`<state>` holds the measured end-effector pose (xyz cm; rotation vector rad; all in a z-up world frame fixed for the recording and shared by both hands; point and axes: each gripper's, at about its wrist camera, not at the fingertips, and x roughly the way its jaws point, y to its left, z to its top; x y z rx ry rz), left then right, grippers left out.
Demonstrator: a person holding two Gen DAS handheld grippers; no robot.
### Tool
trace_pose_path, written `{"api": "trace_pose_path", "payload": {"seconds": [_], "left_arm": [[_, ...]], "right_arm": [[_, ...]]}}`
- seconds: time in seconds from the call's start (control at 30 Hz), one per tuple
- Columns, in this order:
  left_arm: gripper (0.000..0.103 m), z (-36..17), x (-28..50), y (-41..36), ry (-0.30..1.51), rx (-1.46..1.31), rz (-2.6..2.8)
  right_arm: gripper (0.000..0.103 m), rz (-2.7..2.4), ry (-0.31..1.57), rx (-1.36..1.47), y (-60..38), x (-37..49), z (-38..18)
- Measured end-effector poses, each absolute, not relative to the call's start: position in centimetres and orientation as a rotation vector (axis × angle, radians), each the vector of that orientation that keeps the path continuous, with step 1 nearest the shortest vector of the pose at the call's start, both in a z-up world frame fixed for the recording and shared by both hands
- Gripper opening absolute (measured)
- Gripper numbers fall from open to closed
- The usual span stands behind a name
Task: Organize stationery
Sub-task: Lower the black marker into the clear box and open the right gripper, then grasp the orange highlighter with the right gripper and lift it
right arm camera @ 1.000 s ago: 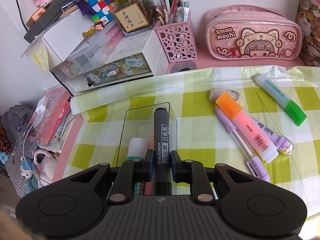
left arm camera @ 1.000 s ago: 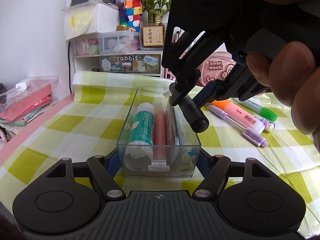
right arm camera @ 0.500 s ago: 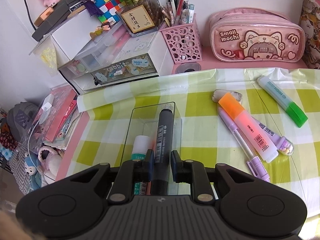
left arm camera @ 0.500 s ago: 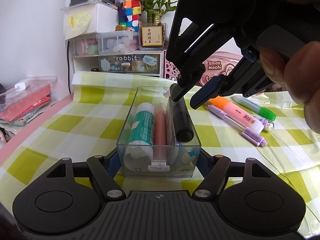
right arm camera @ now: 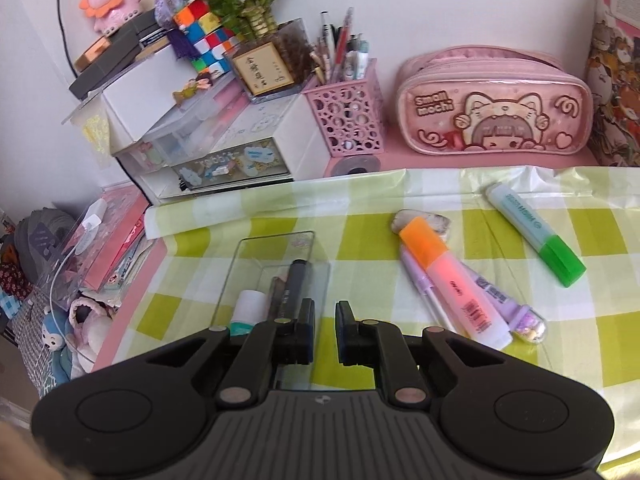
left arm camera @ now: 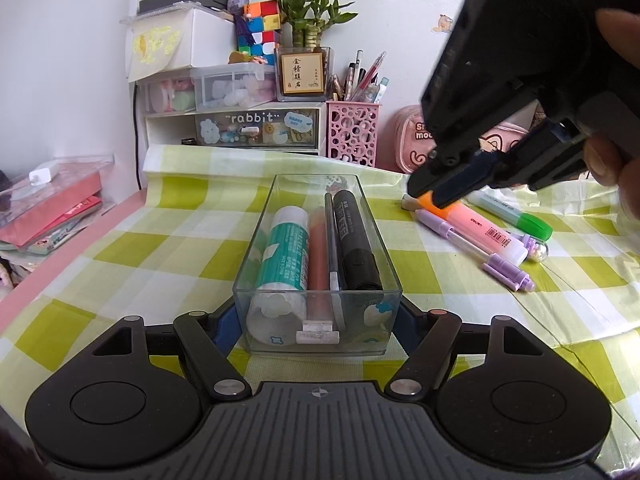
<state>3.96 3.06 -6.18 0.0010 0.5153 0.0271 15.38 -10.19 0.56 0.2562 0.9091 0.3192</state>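
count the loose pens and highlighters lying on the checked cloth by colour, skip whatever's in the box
orange: 1, highlighter
green: 1, highlighter
purple: 2, slim pen and capsule-ended pen
total: 4, those in the clear box not counted

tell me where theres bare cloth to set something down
Free: the checked cloth left of the clear box, up to the pink table edge. Crowded: right of the box, where the orange highlighter, purple pen and green highlighter lie.
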Motion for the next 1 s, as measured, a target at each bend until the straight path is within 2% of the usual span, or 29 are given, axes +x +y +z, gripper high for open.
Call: {"api": "trace_pose_path", "payload": {"seconds": [0.3,0.83,1.0], "left_arm": [[0.072,-6.1,3.9,2.5,0.507,0.047,0.036],[0.072,-6.0,4.1,2.9,0.533,0.006,0.009],[0.072,-6.0,4.1,2.7,0.536,0.007,0.009]], "right_arm": [[0.014,0.179,0.890,0.261,-16.5,15.8,-0.5],[0.014,0.168,0.894,0.239,-17.8,15.7,-1.5],[0.022,0.184,0.898,0.222,-17.9,15.8,-1.7]]}}
